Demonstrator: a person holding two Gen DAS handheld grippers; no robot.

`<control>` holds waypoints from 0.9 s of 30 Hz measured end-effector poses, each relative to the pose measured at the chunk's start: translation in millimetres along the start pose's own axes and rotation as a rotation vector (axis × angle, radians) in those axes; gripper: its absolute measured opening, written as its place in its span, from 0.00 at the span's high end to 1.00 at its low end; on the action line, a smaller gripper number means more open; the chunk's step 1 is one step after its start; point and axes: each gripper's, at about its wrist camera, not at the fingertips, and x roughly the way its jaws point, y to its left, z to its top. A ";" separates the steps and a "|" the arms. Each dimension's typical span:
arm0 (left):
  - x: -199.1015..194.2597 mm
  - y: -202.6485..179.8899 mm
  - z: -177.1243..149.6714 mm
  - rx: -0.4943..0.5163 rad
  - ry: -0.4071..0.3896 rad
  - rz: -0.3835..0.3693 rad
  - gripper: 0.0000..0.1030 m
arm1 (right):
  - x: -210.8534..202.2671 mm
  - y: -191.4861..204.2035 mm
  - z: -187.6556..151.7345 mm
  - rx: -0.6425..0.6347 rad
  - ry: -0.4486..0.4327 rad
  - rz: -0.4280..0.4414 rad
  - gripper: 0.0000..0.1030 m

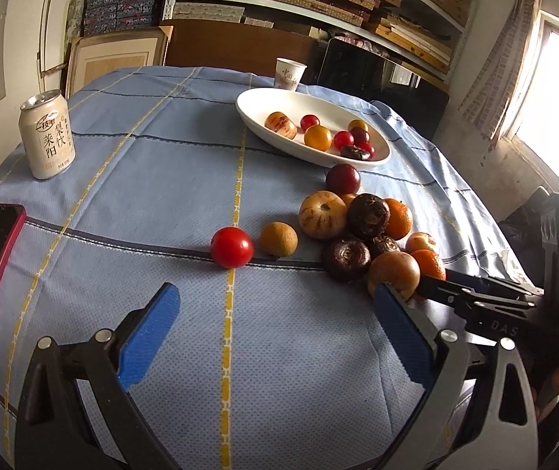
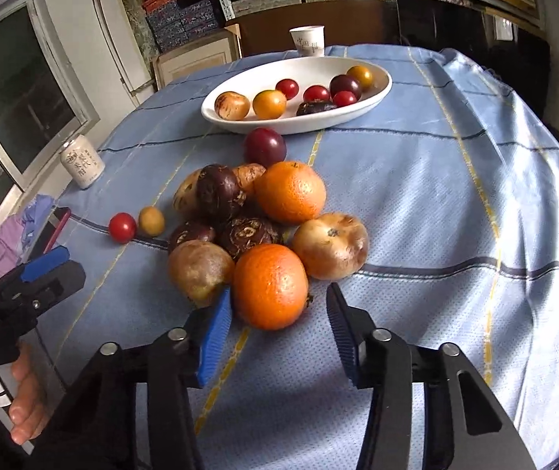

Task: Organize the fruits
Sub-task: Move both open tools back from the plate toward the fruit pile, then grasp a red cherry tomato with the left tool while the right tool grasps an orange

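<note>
A counter (image 2: 436,180) under a blue checked cloth carries everything, with a white oval dish (image 2: 381,90) at its far side already holding several small fruits. Near the middle lies a loose heap of fruit (image 2: 240,211), and a lone red tomato (image 1: 232,247) and a small tan fruit (image 1: 278,239) sit apart to its left. At the near edge of the heap is the orange (image 2: 269,286) that the right gripper (image 2: 279,333) is reaching for: the jaws are spread around it, the left pad touching or almost touching its side and the right pad clearly apart from it, so nothing is pinched yet. The left gripper (image 1: 275,333) hovers over bare cloth with its jaws spread wide and empty. The main risk, as I judge it, is that the left pad is also wedged against the brown fruit (image 2: 201,270) beside the orange; closing could nudge that neighbour and set the packed heap rolling. An off-centre grip low on the round orange could also let it squirt forward into the heap.
</note>
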 end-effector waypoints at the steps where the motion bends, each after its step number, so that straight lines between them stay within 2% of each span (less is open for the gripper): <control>1: 0.2 0.4 0.2 -0.002 0.001 0.001 0.06 | 0.3 -1.2 -0.6 0.007 0.002 0.009 0.56; 4: 1.2 0.4 0.3 0.000 0.004 0.003 0.06 | 2.1 -2.1 -0.1 0.028 0.005 0.017 0.56; 8: 1.8 1.0 0.0 0.002 0.003 0.005 0.06 | 7.0 6.6 5.0 0.006 0.006 -0.034 0.56; 13: 3.7 2.8 -0.3 -0.011 0.016 0.007 0.06 | 24.0 12.3 11.5 0.020 0.052 -0.090 0.55; 21: 6.4 6.1 0.3 -0.025 0.030 0.002 0.06 | 25.0 19.0 9.7 -0.017 0.028 -0.142 0.58; 27: 13.4 13.1 1.6 -0.062 0.058 -0.026 0.06 | 16.1 8.4 4.1 0.034 0.011 -0.090 0.59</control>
